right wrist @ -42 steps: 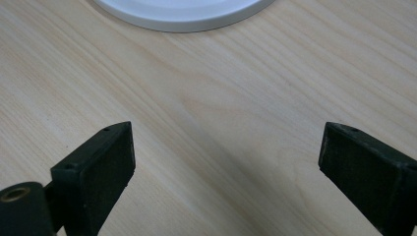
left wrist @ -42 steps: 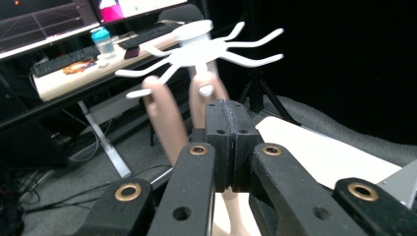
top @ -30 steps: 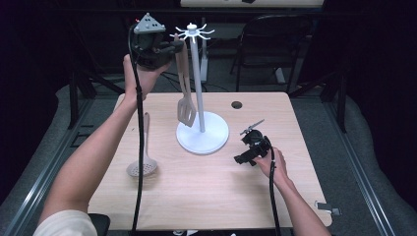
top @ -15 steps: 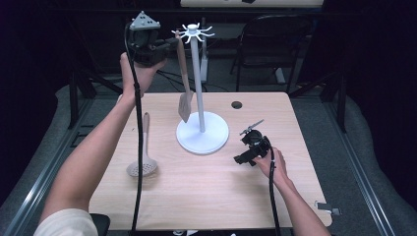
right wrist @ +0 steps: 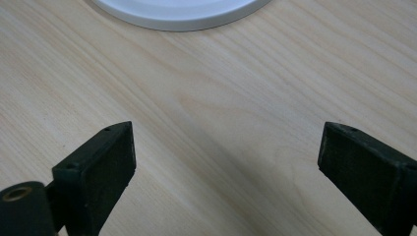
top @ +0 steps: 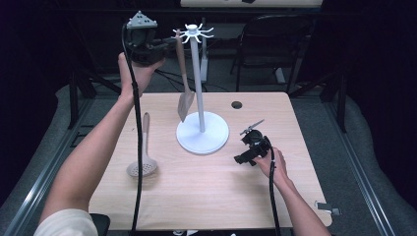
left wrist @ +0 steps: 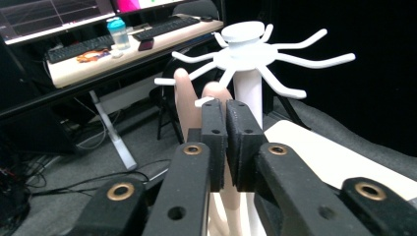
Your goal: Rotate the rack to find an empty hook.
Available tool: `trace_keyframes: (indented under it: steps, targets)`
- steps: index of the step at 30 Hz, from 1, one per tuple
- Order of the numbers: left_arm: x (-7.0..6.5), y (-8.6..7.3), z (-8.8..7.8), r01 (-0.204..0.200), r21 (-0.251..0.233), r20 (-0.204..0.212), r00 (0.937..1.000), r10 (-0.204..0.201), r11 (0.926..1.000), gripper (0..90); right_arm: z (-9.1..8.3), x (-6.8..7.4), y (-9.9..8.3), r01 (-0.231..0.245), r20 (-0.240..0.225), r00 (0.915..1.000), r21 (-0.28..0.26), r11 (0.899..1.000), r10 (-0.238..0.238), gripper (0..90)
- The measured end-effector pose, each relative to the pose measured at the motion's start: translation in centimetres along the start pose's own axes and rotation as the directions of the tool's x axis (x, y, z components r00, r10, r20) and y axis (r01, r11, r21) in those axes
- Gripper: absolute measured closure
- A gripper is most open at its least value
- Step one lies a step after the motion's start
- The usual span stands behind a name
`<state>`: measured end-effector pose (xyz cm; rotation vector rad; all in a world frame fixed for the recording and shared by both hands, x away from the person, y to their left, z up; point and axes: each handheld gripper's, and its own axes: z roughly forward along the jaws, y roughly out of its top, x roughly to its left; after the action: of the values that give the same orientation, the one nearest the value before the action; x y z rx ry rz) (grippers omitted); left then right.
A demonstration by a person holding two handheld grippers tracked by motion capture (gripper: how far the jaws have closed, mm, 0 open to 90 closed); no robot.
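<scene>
- High view: left tool (top: 164, 45) is raised at 11 o'clock, by the top hooks of the white rack (top: 201, 93).
- Left gripper view: its jaws sit nearly together, clamped on the spatula (left wrist: 189, 105) handle near its top, just beside a hook.
- Spatula blade hangs above the rack base.
- Right tool (top: 252, 139) rests on the surface (top: 206, 196) at 4 o'clock, jaws wide apart, holding nothing.
- Slotted spoon (top: 143, 152) lies at 8 o'clock.

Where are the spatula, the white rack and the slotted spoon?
spatula (top: 185, 101), high view, on its blade.
white rack (top: 202, 138), high view, on its round base.
slotted spoon (top: 141, 168), high view, on its perforated head.
</scene>
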<state>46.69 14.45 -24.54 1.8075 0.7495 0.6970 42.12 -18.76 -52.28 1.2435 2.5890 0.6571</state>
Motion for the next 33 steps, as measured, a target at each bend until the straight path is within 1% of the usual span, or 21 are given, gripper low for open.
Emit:
trace_keyframes:
  steps: [2,3,4,5,6,7,10,11,14,16,18,20,23,24,25,27,28,29,32,33]
  targets:
    - [-0.1,-0.3,-0.2,-0.005,0.008,-0.002,1.0000,0.005,1.0000,83.4,0.1,0.0,0.0,-0.002,-0.002,1.0000,-0.011,1.000,0.002,7.9]
    - [-0.1,-0.5,-0.2,-0.002,0.009,0.001,1.0000,0.002,1.0000,82.2,0.0,0.0,0.0,-0.003,-0.002,1.0000,0.006,1.000,0.003,7.9]
    - [-0.1,-0.6,-0.3,0.000,0.011,0.002,1.0000,0.000,0.9999,79.7,0.0,0.1,0.0,-0.009,-0.013,0.9999,0.006,1.000,0.009,7.8]
    - [0.0,-0.7,-0.3,0.004,0.017,-0.001,1.0000,-0.004,0.9999,77.9,0.0,0.2,0.0,-0.014,-0.010,0.9999,-0.001,1.000,0.014,7.8]
    - [0.0,-0.9,-0.4,0.007,0.022,-0.004,1.0000,-0.007,0.9997,74.9,0.0,0.2,0.1,-0.010,-0.008,0.9999,0.003,1.000,0.010,7.8]
    - [0.0,-1.1,-0.4,0.010,0.032,-0.010,0.9999,-0.009,0.9994,72.2,0.1,0.2,0.0,-0.006,-0.007,1.0000,-0.006,1.000,0.006,7.8]
    - [0.2,-1.7,-0.4,0.026,0.056,-0.030,0.9992,-0.024,0.9981,60.9,0.0,0.1,0.0,-0.007,-0.009,0.9999,-0.006,1.000,0.006,7.7]
    - [0.4,-2.0,-0.4,0.033,0.061,-0.037,0.9988,-0.031,0.9976,57.4,0.0,0.1,0.0,-0.005,-0.017,0.9998,-0.004,1.000,0.005,7.7]
    - [0.7,-3.0,-0.5,0.050,0.080,-0.050,0.9977,-0.047,0.9955,49.9,0.0,0.0,0.0,-0.001,-0.009,1.0000,-0.001,1.000,0.001,7.7]
    - [0.9,-3.9,-0.4,0.061,0.098,-0.059,0.9967,-0.056,0.9933,45.8,0.0,0.1,0.0,-0.012,-0.018,0.9998,-0.014,1.000,0.012,7.7]
    - [1.0,-4.8,-0.4,0.068,0.117,-0.065,0.9961,-0.061,0.9908,41.1,0.0,0.1,0.0,-0.013,-0.017,0.9998,-0.012,1.000,0.013,7.7]
    - [1.2,-6.0,-0.2,0.074,0.146,-0.073,0.9953,-0.064,0.9864,37.4,0.0,0.1,0.0,-0.012,-0.018,0.9998,-0.011,1.000,0.012,7.7]
    - [1.4,-7.7,-0.1,0.093,0.178,-0.088,0.9930,-0.079,0.9796,31.2,0.1,0.1,0.0,-0.014,-0.021,0.9997,-0.008,1.000,0.014,7.7]
    - [1.6,-8.4,0.0,0.095,0.193,-0.092,0.9927,-0.079,0.9766,29.4,0.0,0.0,0.0,-0.008,-0.007,0.9999,0.002,1.000,0.008,7.7]
    - [1.7,-9.0,0.1,0.098,0.204,-0.095,0.9923,-0.080,0.9740,28.0,0.1,0.1,0.0,-0.016,-0.019,0.9997,-0.008,1.000,0.016,7.7]
    - [1.9,-10.2,0.2,0.105,0.231,-0.095,0.9919,-0.085,0.9673,26.1,0.1,0.1,0.0,-0.015,-0.023,0.9996,-0.004,1.000,0.015,7.7]
    - [2.0,-10.9,0.3,0.113,0.239,-0.096,0.9911,-0.092,0.9644,25.2,0.2,0.1,-0.1,-0.025,-0.022,0.9995,-0.015,1.000,0.025,7.7]
    - [2.2,-11.5,0.3,0.120,0.250,-0.096,0.9905,-0.098,0.9608,24.5,0.3,0.1,-0.1,-0.024,-0.022,0.9995,-0.014,1.000,0.023,7.7]
    - [2.6,-13.3,0.6,0.146,0.281,-0.100,0.9874,-0.122,0.9484,20.3,0.3,0.1,0.0,-0.009,-0.014,0.9999,0.006,1.000,0.009,7.7]
    - [2.8,-13.9,0.6,0.160,0.287,-0.102,0.9854,-0.136,0.9444,19.1,0.1,0.0,0.0,0.002,0.004,1.0000,0.023,1.000,-0.002,7.7]
